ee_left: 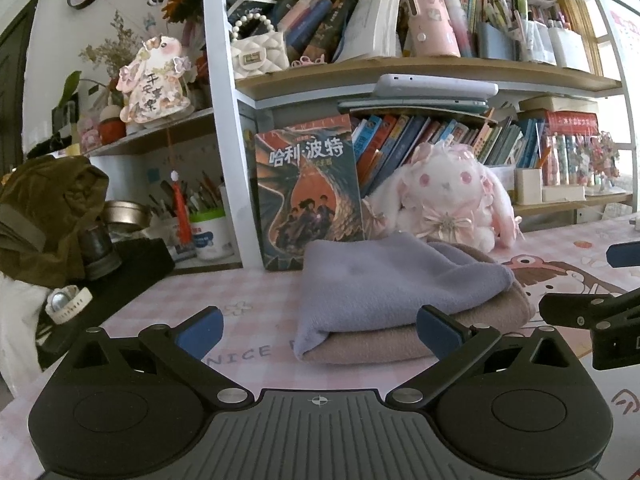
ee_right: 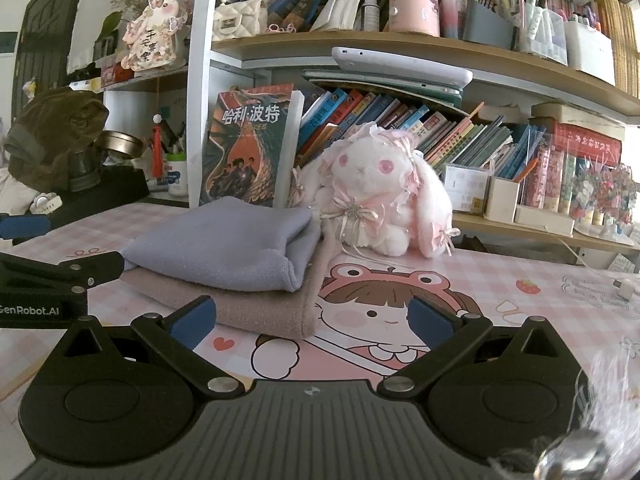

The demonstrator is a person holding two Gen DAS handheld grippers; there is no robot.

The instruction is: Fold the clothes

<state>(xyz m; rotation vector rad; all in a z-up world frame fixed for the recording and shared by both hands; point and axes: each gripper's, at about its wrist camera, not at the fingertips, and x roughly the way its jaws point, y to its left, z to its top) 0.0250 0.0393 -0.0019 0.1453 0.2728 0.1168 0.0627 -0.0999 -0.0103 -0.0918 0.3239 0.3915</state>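
Note:
A folded lavender cloth [ee_left: 384, 284] lies on top of a folded tan cloth [ee_left: 400, 342] on the pink checked desk mat [ee_left: 192, 288]. My left gripper [ee_left: 320, 330] is open just in front of the stack, holding nothing. In the right wrist view the lavender cloth [ee_right: 224, 246] and the tan cloth [ee_right: 256, 308] sit ahead and to the left. My right gripper [ee_right: 312, 318] is open and empty, with its left finger beside the tan cloth's front corner. The left gripper's fingers [ee_right: 76, 268] show at the left edge of the right wrist view, and the right gripper's fingers [ee_left: 588, 308] show at the right edge of the left wrist view.
A pink plush rabbit [ee_right: 380, 196] and an upright book [ee_right: 248, 148] stand right behind the stack, with crowded bookshelves [ee_right: 440, 60] above. An olive garment [ee_left: 44, 216], a dark stand [ee_left: 116, 276] and a pen cup [ee_left: 208, 236] sit to the left. A charger plug [ee_right: 626, 290] lies far right.

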